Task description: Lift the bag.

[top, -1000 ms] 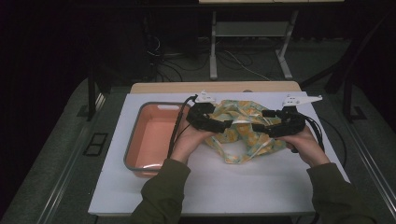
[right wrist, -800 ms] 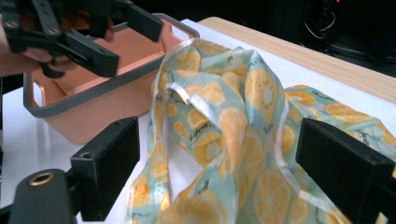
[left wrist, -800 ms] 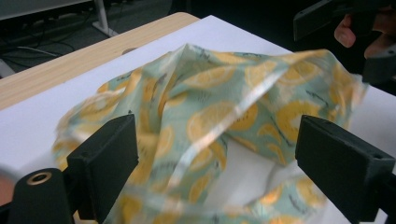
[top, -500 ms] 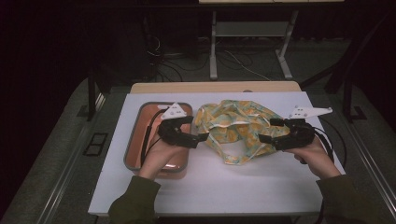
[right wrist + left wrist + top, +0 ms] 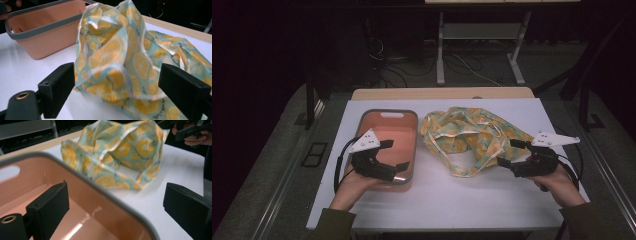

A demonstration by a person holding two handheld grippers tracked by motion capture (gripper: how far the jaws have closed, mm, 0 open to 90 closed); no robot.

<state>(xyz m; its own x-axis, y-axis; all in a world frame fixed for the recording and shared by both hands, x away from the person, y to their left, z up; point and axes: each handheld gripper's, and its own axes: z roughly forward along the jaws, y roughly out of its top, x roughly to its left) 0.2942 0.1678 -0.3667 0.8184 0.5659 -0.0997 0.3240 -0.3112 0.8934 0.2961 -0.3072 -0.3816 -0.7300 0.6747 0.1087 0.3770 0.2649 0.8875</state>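
Both grippers have drawn back from the lemon-print cloth (image 5: 469,140) since a second ago, when they were bunched together over its middle. Now the left gripper (image 5: 393,156) hangs over the near end of the pink bin (image 5: 388,116), and the right gripper (image 5: 508,152) sits at the cloth's right edge, each with its jaws spread wide and holding nothing. That reads as a release: the cloth is let go and lies in a loose, rumpled heap on the white table (image 5: 447,200), so whatever fold or lift was under way looks either finished or abandoned, and a fresh grasp seems likely next.

The cloth lies between the two tools, just right of the bin and apart from its wall. In the right gripper view the cloth (image 5: 117,60) rises in a crumpled peak directly ahead, between the open jaws and close to them, with the bin (image 5: 42,32) behind to the left. In the left gripper view the bin's grey rim (image 5: 100,192) crosses between the jaws, and the cloth (image 5: 112,157) lies beyond it, well ahead.
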